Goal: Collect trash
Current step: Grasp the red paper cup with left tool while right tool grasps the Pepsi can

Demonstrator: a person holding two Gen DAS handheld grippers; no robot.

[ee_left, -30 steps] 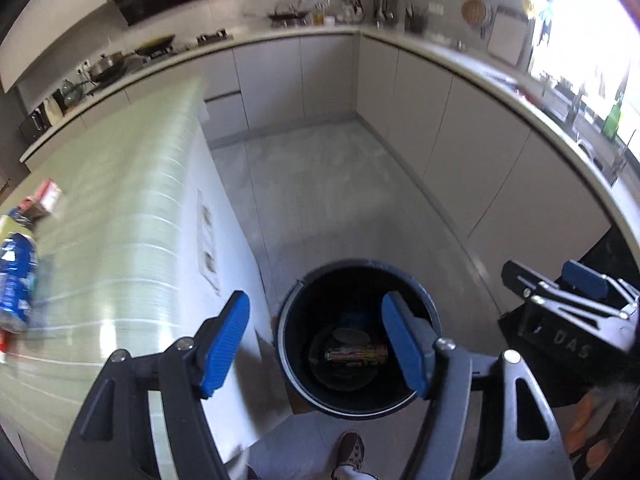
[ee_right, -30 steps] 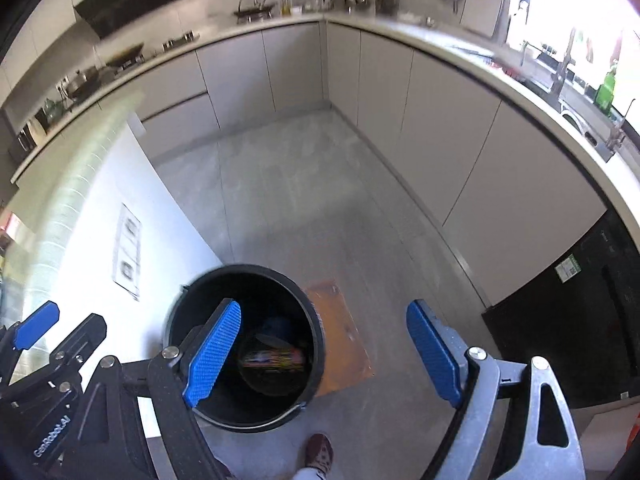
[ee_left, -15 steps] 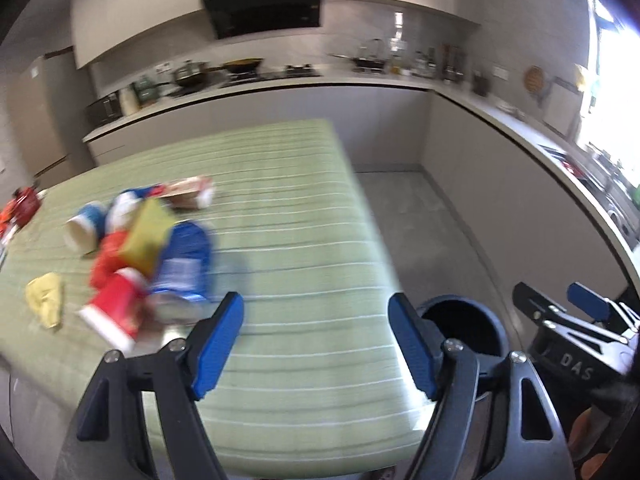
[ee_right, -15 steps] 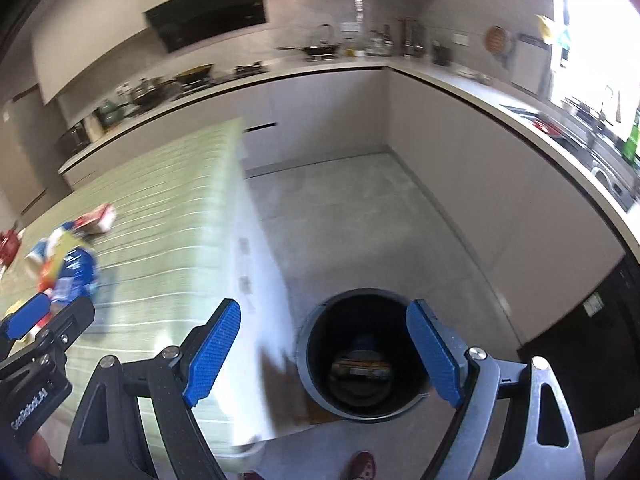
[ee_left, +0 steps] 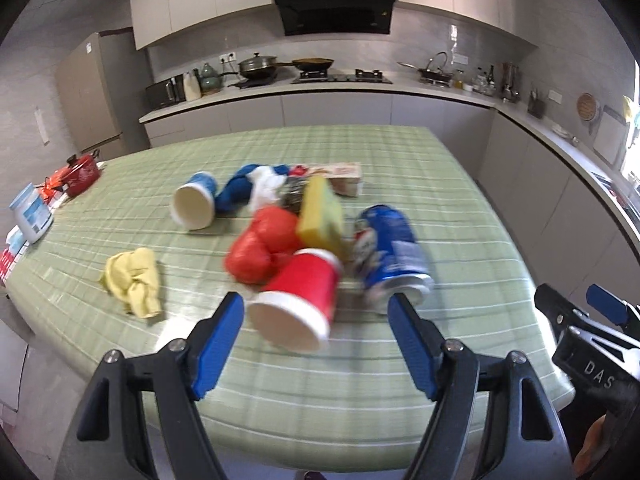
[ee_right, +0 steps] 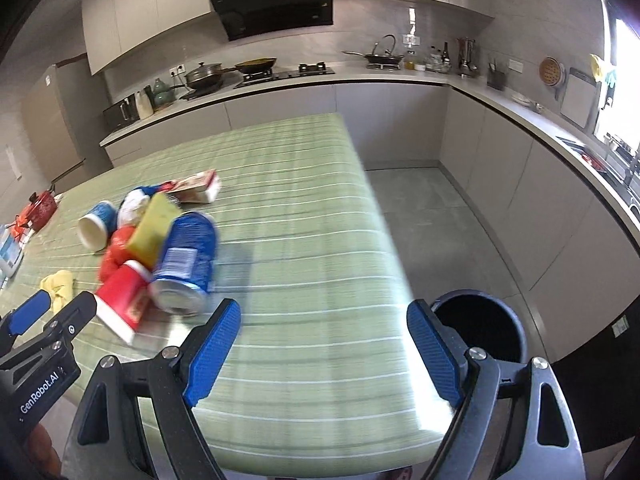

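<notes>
On the green striped table sits a loose heap of trash around the middle: a red paper cup on its side nearest the front edge, a blue can just right of it, a yellow box leaning on both, and a blue cup further back left. A crumpled yellow wrapper lies apart, toward the left edge. The left gripper has just been opening its jaws and they're spread with nothing between them. The right gripper is also gaping wide and empty, over the front right corner. The black bin is on the floor just past that corner.
</notes>
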